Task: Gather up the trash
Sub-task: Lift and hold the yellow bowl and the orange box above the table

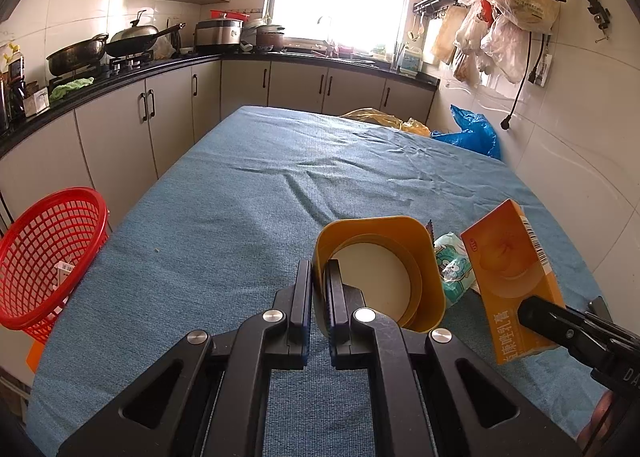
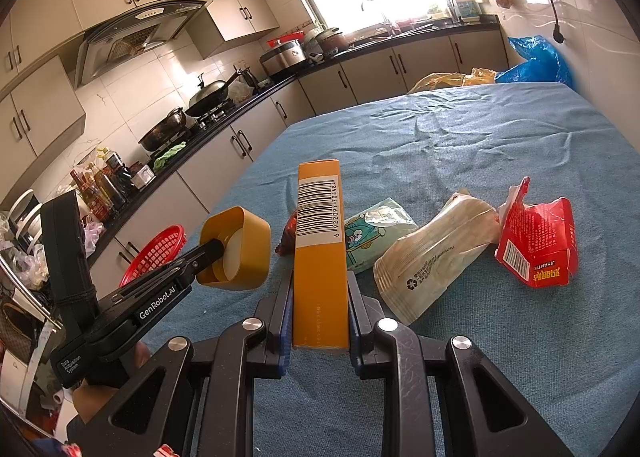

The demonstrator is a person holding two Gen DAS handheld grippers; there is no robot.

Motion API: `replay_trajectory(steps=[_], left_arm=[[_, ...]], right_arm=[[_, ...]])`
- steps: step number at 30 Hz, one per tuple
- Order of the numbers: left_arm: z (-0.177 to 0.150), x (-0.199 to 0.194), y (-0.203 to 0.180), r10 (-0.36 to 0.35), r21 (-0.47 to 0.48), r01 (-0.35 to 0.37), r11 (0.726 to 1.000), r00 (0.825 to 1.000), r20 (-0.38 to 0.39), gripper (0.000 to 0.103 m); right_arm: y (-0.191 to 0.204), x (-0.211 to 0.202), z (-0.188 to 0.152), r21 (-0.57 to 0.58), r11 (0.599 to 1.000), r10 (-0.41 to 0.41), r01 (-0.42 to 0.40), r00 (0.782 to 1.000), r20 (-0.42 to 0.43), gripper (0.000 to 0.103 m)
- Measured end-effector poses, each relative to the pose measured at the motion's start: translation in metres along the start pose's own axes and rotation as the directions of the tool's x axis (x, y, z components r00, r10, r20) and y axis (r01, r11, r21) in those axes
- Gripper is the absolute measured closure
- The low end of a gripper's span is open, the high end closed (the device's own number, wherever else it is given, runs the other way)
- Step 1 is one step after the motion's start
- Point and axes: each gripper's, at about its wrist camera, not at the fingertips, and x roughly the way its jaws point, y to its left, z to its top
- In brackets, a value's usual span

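Note:
My left gripper [image 1: 319,285] is shut on the wall of a yellow plastic cup [image 1: 384,257], held just above the blue-covered table [image 1: 260,185]; the right wrist view shows this cup [image 2: 244,253] at the left. My right gripper [image 2: 320,281] is shut on a tall orange carton [image 2: 320,249] with a barcode, standing upright between the pads; the carton [image 1: 508,265] also shows in the left wrist view. On the cloth lie a teal tissue pack [image 2: 376,233], a crushed beige paper cup [image 2: 432,253], a torn red carton [image 2: 540,241] and a small dark red wrapper [image 2: 289,235].
A red mesh basket [image 1: 48,253] stands beside the table's left edge, with a scrap inside. Blue [image 1: 472,129] and yellow plastic bags [image 1: 380,117] lie at the far end. Kitchen cabinets run along the left and back; a tiled wall closes the right.

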Motion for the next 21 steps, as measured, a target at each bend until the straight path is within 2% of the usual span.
replay_trajectory(steps=[21], left_arm=[[0.0,0.001,0.0034,0.003,-0.001,-0.003,1.0,1.0,0.001,0.097]], right_arm=[[0.0,-0.0005,-0.0003,0.0,1.0,0.0,0.0,1.0,0.002,0.079]])
